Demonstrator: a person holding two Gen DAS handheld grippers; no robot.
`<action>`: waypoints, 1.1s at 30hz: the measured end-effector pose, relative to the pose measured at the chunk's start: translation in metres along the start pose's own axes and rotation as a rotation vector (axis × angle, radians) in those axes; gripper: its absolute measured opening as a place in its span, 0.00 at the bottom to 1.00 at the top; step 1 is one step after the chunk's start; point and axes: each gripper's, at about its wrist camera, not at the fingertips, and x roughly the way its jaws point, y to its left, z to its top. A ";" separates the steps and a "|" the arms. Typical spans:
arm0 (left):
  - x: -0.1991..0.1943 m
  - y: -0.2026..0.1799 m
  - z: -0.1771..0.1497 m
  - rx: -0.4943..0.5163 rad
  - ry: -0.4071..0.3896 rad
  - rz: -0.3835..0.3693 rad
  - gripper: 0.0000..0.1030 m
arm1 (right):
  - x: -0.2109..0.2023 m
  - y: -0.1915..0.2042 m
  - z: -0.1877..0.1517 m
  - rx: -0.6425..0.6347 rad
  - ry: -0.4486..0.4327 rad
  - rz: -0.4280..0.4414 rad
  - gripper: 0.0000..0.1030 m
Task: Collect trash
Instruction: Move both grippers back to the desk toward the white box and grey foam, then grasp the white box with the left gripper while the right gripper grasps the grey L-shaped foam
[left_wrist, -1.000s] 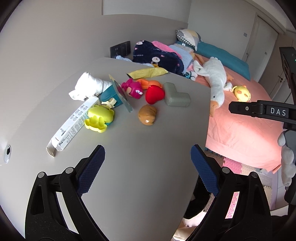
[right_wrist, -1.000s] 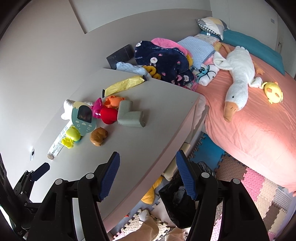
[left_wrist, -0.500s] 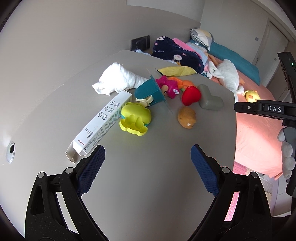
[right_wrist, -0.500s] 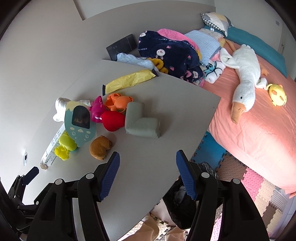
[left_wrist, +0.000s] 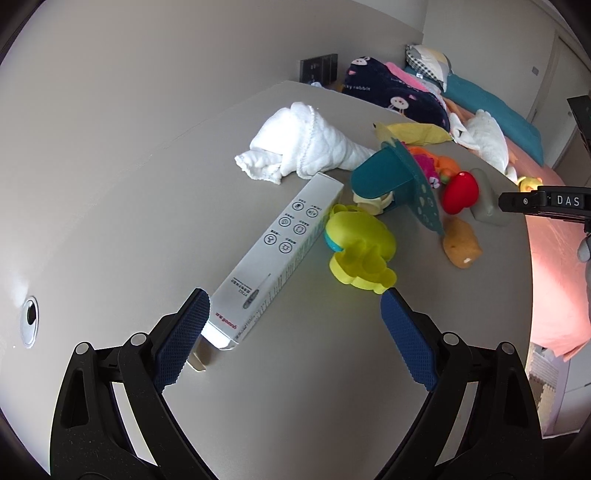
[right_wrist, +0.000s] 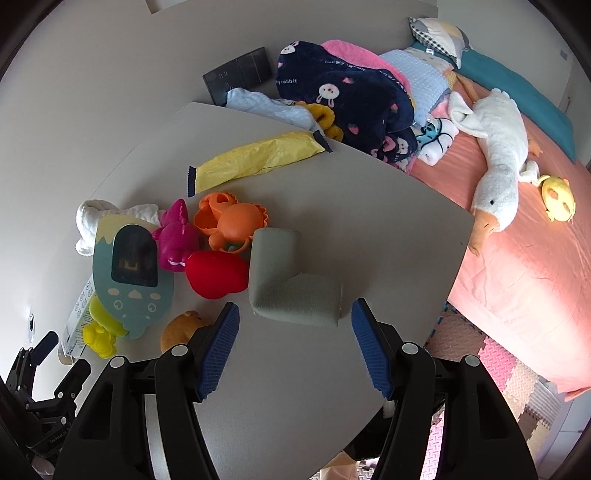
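A long white carton (left_wrist: 280, 251) lies on the grey table (left_wrist: 295, 398), with its near open end beside the left finger of my left gripper (left_wrist: 293, 314). That gripper is open and holds nothing. In the right wrist view a grey L-shaped foam piece (right_wrist: 291, 284) lies just ahead of my right gripper (right_wrist: 295, 317), which is open and empty. A crumpled yellow wrapper (right_wrist: 258, 158) lies further back near the table's far edge. A white rolled cloth (left_wrist: 303, 147) lies behind the carton.
Toys crowd the table: a yellow mould (left_wrist: 358, 251), a teal toy device (right_wrist: 129, 273), a red heart (right_wrist: 218, 273), an orange crab (right_wrist: 229, 221), a pink dinosaur (right_wrist: 177, 236) and a brown bear (left_wrist: 461, 243). A pink bed (right_wrist: 524, 280) with a goose plush (right_wrist: 498, 155) adjoins the table.
Both grippers have moved forward and down toward the table. The carton's end now sits beside the left finger, and the grey foam piece is close ahead of the right gripper. Jaw widths are unchanged.
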 end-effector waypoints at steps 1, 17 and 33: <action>0.003 0.003 0.001 0.001 0.006 0.003 0.88 | 0.004 0.001 0.001 -0.002 0.005 -0.003 0.62; 0.041 0.022 0.020 0.039 0.067 -0.003 0.70 | 0.041 0.007 0.012 -0.032 0.062 -0.038 0.60; 0.028 0.024 0.016 -0.010 0.045 -0.017 0.27 | 0.034 0.010 0.002 -0.043 0.064 -0.016 0.58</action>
